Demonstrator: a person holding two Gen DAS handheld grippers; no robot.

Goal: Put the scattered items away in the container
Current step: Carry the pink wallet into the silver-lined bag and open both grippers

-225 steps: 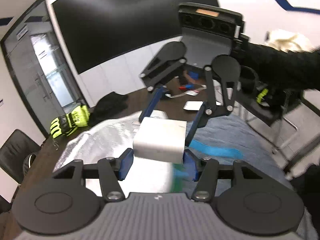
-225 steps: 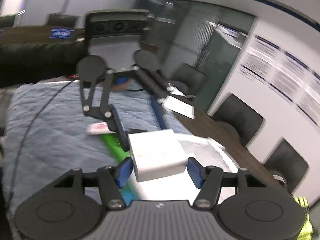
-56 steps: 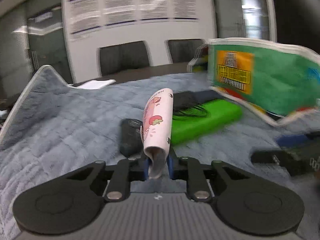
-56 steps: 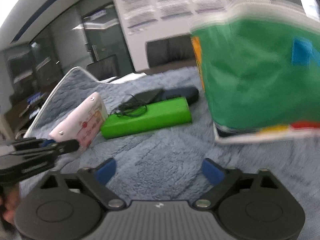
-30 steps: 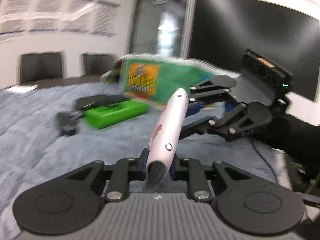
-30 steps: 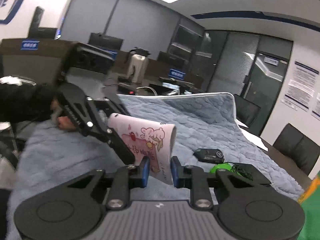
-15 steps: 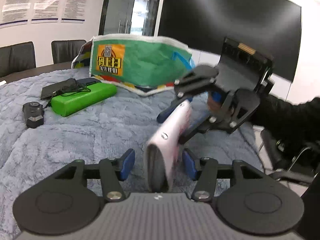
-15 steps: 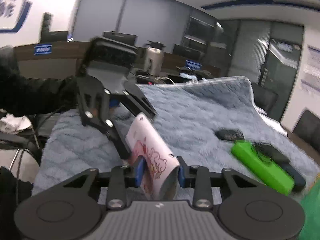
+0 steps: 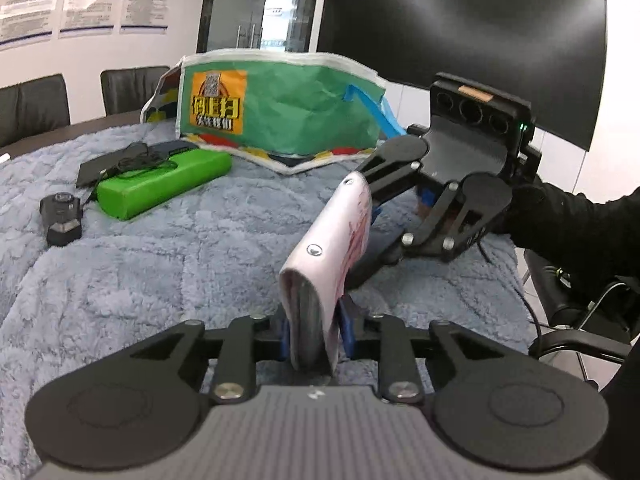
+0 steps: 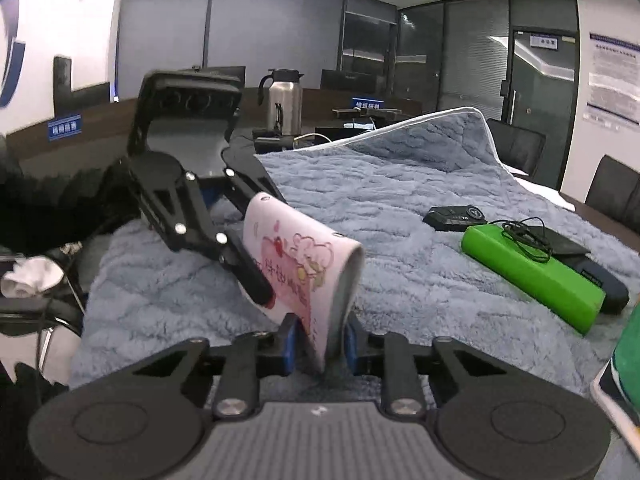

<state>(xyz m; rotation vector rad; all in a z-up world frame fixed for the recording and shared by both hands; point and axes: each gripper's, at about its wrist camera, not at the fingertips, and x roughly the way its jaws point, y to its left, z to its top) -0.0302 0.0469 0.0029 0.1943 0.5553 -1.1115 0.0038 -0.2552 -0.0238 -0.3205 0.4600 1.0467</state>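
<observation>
Each claw is matte black plastic with a ribbed grey housing at the near edge, flanked by two round black discs. The left claw and the right claw both carry blue pads on their fingertips and silver screws at the linkage joints. Seen from across, the right tool's body has a boxy head with three round openings, a tan strip on top and a small green light. A black sleeve covers the arm behind it.
</observation>
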